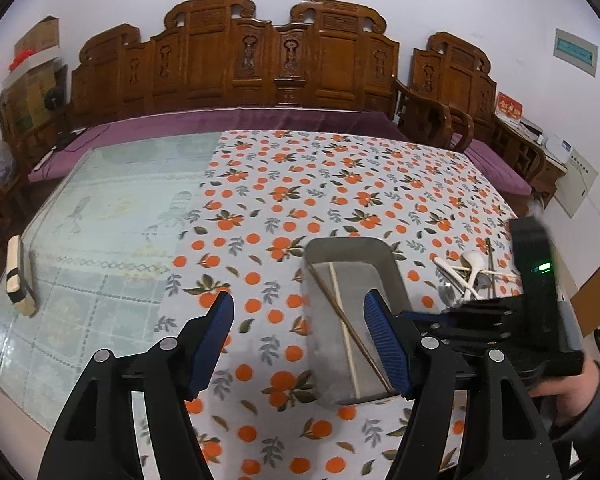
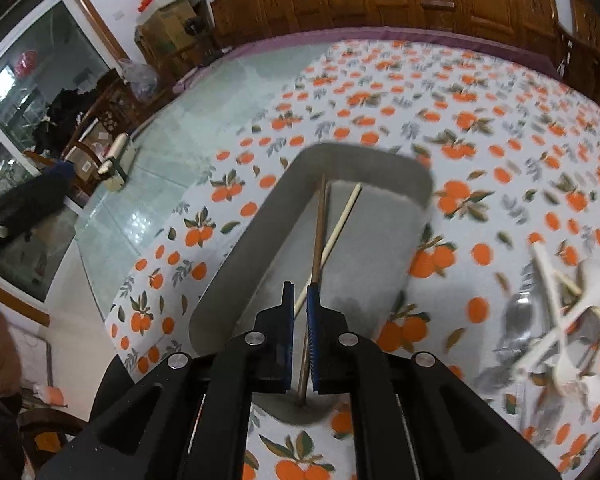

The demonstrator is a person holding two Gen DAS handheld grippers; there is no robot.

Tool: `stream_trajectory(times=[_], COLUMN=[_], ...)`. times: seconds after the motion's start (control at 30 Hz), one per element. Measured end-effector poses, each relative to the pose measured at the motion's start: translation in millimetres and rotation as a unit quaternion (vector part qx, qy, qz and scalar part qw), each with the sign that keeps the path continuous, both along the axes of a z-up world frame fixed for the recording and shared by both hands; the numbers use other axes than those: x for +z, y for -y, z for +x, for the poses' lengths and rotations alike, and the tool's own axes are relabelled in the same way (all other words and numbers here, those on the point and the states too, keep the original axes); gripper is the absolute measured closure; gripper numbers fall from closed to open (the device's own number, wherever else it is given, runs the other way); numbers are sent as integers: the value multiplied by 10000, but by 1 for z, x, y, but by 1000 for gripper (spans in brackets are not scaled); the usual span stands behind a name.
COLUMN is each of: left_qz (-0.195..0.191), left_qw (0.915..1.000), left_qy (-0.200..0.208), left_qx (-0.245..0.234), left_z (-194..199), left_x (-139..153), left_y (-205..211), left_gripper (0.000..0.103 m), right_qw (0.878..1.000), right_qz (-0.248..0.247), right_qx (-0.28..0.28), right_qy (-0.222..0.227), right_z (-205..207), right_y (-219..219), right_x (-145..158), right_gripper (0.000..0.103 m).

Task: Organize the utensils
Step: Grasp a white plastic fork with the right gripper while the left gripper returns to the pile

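— Right gripper [image 2: 299, 300] is nearly closed, its blue pads narrow around the dark chopstick [image 2: 318, 236], low over the near end of the grey tray [image 2: 236, 264]. I can't tell whether the pads are pinching it or only flanking it.

— And the left gripper [image 1: 300, 328]?

— Spread wide, holding nothing, hanging just left of the tray's near end, with one finger over the tray's edge.

— What would make this step go well?

— I'd say lay the dark stick flat along the tray's length, beside the pale chopstick [image 2: 342, 218] that crosses it, and let go low so it doesn't bounce out. Both sticks reach from the gripper toward the tray's far wall.

— What's left to sort?

— To the right of the tray, well apart from it on the orange-print tablecloth [image 1: 284, 184], there's a heap of utensils [image 1: 470, 276]: white spoons, metal spoons, more pale chopsticks, all tangled. It's blurred in the right view, so I can't count them.

— Beyond the tray?

— Bare cloth, then the carved wooden bench [image 1: 236, 64] behind the tabletop.
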State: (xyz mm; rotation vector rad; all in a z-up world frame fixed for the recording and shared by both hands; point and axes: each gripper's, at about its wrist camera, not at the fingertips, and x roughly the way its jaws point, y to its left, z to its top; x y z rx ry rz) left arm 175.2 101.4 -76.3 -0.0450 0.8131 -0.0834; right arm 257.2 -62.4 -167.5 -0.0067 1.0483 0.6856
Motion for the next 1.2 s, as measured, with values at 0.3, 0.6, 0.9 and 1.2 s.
stream_trajectory(times=[0.3, 0.6, 0.9, 1.2], left_qz=[-85, -143, -111, -131], left_qw=[9992, 9956, 9914, 9901], left_qy=[-74, -290, -518, -615], left_qx=[-388, -880, -1195, -1253], left_z=[12, 30, 40, 43], left_x=[-10, -33, -54, -62], left_y=[54, 113, 146, 151], left_gripper=[38, 38, 38, 38], right_qw=[9971, 9921, 9930, 9935], right_qz=[-180, -571, -727, -1027], right_qx=[-358, -902, -847, -485], right_qy=[645, 660, 396, 8], right_z=[-17, -23, -7, 37], right_y=[96, 184, 192, 162], right_x=[45, 35, 4, -44], right_gripper=[94, 87, 80, 81])
